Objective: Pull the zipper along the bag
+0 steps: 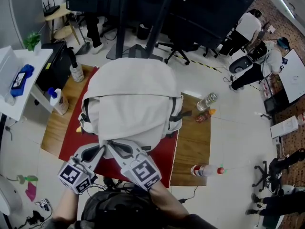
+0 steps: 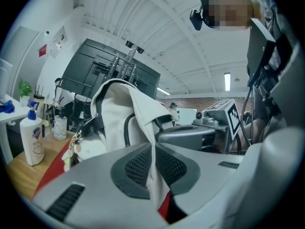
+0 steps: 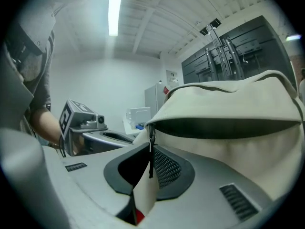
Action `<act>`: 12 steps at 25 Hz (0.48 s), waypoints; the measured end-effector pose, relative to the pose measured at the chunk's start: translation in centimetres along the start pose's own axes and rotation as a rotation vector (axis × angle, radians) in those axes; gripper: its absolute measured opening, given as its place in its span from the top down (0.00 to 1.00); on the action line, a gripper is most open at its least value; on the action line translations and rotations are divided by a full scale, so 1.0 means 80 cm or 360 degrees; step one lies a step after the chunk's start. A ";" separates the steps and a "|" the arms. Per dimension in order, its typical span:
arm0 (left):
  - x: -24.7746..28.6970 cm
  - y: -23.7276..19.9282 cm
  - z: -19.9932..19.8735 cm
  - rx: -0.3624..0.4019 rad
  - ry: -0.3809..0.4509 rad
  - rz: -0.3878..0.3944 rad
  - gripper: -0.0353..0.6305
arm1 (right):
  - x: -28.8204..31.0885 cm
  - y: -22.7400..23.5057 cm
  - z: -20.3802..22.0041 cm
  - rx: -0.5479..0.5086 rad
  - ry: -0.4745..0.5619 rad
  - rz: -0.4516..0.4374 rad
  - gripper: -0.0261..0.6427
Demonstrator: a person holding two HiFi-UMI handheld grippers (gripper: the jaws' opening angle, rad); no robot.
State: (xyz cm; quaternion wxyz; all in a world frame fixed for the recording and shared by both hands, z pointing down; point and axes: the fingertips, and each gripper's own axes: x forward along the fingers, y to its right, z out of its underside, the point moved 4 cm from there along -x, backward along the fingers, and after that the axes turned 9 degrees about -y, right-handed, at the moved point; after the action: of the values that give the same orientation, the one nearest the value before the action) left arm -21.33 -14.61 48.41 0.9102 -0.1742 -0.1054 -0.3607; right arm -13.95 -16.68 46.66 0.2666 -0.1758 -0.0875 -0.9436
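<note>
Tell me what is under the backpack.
A red mat lies under it, on the wooden table. The backpack covers the mat's middle, so anything else beneath cannot be seen.

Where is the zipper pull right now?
In the right gripper view, the zipper pull is pinched between the right gripper's jaws, at the left end of the bag's opening.

The bag (image 1: 131, 99) fills the middle of the table (image 1: 193, 149) and stands tall, so it blocks the way across. On your left, a white bottle (image 1: 59, 101) and a pump bottle (image 1: 76, 72) stand near the bag, and the gap there is narrow. On your right, the wood is bare between a lying clear bottle (image 1: 208, 100) and another bottle (image 1: 205, 170) at the near corner; there a gripper can pass.
</note>
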 end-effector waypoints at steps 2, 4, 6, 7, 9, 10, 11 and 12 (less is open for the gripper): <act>-0.002 -0.007 0.000 -0.0034 0.0012 -0.0052 0.86 | -0.009 -0.006 -0.007 0.0004 0.0043 -0.0077 0.91; -0.002 -0.011 0.000 -0.0026 0.0014 -0.0087 0.86 | -0.016 -0.012 -0.010 -0.0008 0.0054 -0.0171 0.91; 0.000 -0.010 0.000 -0.0009 0.0013 -0.0102 0.86 | -0.021 -0.017 -0.010 -0.0010 0.0055 -0.0264 0.91; 0.000 -0.009 -0.001 -0.0005 0.0016 -0.0109 0.86 | -0.023 -0.017 -0.010 -0.0008 0.0056 -0.0294 0.91; -0.001 -0.009 -0.001 -0.0012 0.0035 -0.0121 0.86 | -0.029 -0.012 -0.012 -0.0014 0.0070 -0.0278 0.91; -0.001 -0.009 -0.002 -0.0025 0.0043 -0.0123 0.86 | -0.032 -0.006 -0.014 -0.0015 0.0085 -0.0235 0.91; -0.002 -0.009 -0.002 -0.0039 0.0050 -0.0121 0.86 | -0.036 0.002 -0.015 -0.0008 0.0105 -0.0181 0.91; -0.002 -0.009 -0.001 -0.0047 0.0054 -0.0118 0.86 | -0.040 0.011 -0.017 0.0005 0.0126 -0.0124 0.91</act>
State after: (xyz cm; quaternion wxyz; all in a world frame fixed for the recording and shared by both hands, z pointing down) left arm -21.96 -15.05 48.45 0.8953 -0.1773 -0.0908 -0.3985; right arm -11.27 -16.27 44.27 0.2333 -0.1344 -0.0852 -0.9593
